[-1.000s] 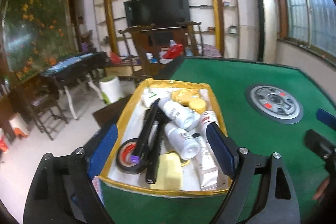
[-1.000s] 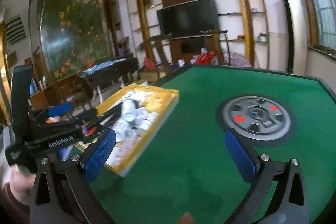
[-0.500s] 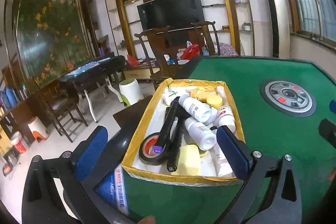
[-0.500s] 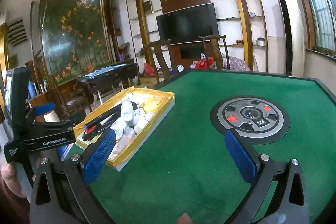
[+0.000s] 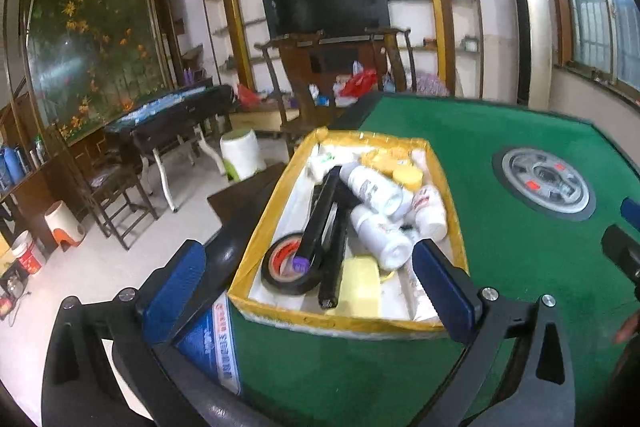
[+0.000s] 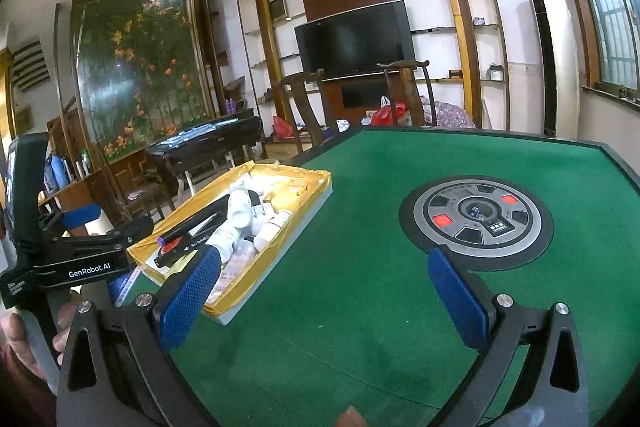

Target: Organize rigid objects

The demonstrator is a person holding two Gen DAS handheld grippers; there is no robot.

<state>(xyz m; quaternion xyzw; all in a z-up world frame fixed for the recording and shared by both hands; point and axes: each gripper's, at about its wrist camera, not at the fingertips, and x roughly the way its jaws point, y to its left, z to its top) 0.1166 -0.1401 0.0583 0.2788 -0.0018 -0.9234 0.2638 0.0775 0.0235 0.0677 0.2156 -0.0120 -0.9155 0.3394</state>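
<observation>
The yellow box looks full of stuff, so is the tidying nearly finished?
Maybe. Bottles, a tape roll and a black stick lie jumbled in the yellow box. Both the left gripper and right gripper are open and empty. Nothing loose shows on the green table.

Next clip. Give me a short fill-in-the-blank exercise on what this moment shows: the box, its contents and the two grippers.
1. The yellow-rimmed box rests on a table covered in ____ felt.
2. The roll of black tape lies at the box's ____ end, closest to the left gripper.
3. The jaws of the right gripper stand ____ with nothing between them.
4. The bottles in the box are mainly ____ in colour.

Missing words: green; near; open; white
</observation>
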